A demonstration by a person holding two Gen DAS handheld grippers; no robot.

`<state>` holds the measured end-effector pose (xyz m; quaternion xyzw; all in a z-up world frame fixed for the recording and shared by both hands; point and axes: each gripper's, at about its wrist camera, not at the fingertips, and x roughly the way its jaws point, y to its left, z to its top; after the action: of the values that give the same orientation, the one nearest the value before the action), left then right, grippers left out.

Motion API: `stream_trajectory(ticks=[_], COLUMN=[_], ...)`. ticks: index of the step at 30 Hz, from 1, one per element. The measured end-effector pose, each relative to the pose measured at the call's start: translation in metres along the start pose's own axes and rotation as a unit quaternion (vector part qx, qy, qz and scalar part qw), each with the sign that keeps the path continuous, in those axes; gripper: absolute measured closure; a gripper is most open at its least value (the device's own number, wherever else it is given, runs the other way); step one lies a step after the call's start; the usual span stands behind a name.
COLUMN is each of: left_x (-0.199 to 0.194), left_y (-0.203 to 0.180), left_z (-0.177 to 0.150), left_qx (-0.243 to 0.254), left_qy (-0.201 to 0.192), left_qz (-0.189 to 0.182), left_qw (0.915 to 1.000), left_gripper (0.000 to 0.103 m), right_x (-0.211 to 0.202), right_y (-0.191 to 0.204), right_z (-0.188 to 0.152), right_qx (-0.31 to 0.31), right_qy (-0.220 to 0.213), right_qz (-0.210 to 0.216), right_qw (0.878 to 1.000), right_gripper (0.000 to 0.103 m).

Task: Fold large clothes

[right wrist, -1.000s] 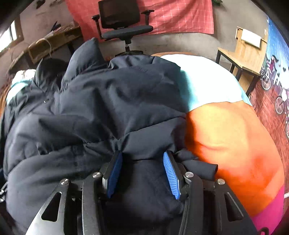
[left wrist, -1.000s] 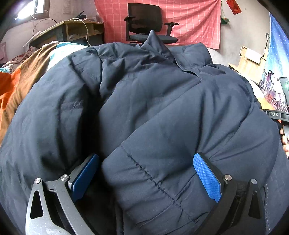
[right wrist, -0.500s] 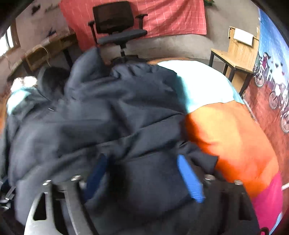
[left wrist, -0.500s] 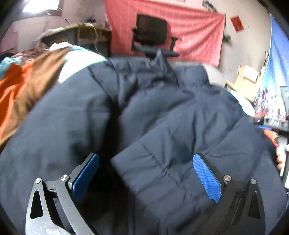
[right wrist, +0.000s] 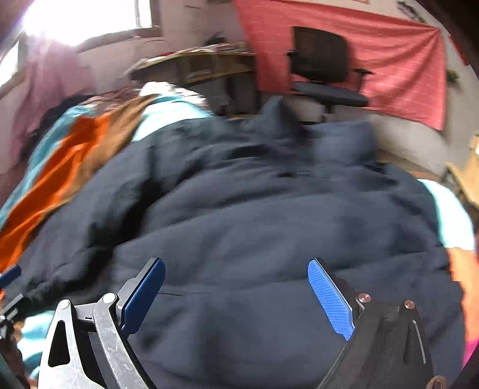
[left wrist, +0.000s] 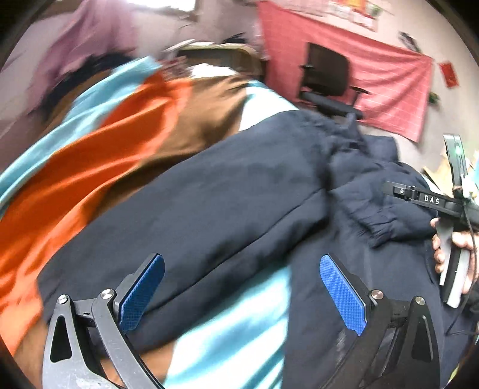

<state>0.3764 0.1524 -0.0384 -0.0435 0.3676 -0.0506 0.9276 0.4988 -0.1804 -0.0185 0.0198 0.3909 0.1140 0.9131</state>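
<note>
Left-wrist and right-wrist views, both motion-blurred. A dark navy padded jacket lies spread over a bed cover banded in orange, brown, teal and white. In the left-wrist view the jacket fills the middle and right of the scene, with one elastic-cuffed sleeve folded across its body at the right; a teal band of the cover shows at the near edge between the pads.

The left gripper stands wide open above the jacket's near hem, its blue pads clear of the fabric and nothing between them.

The right gripper is likewise spread wide; its jaws have just been opening, and the jacket lies below them rather than pinched, though blur makes the clearance at the near edge hard to judge. In the left-wrist view this gripper's body appears at the far right edge, held by a hand.

Background, far side: a black office chair before a red checked cloth on the wall, a wooden desk to its left, and a bright window at the far left.
</note>
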Motion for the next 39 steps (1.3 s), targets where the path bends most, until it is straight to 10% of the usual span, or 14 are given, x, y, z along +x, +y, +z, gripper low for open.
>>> stream_trajectory(ticks=[6,13,26,32,39], left_x=[-0.026,-0.015,0.008,-0.009,-0.051], left_y=[0.049,0.09,0.114,0.12,0.09], left_z=[-0.029,-0.046,-0.029,-0.023,0.017], left_qx=[-0.105,-0.248,-0.343,-0.323,-0.207], left_qy=[0.025,0.079,0.079,0.052,-0.059], left_qz=[0.047,0.0,0.014,0.064,0.086], left_qw=[0.993,0.9655,0.936,0.9428,0.9728], left_gripper=[0.001,0.001,0.004,0.079,0.094], right_x=[0.02,0.053,0.054,0.054,0.054], right_y=[0.025,0.03,0.034,0.035,0.037], right_z=[-0.005,-0.014,-0.024,-0.026,-0.028], right_qx=[-0.022,-0.043,-0.06,-0.064,-0.069], right_qy=[-0.011,0.025,0.008,-0.004,-0.011], right_qz=[-0.048,-0.091,-0.104,-0.108,-0.113], right_qw=[0.999,0.995,0.993,0.992,0.991], right_gripper=[0.006,0.0,0.0,0.0,0.0])
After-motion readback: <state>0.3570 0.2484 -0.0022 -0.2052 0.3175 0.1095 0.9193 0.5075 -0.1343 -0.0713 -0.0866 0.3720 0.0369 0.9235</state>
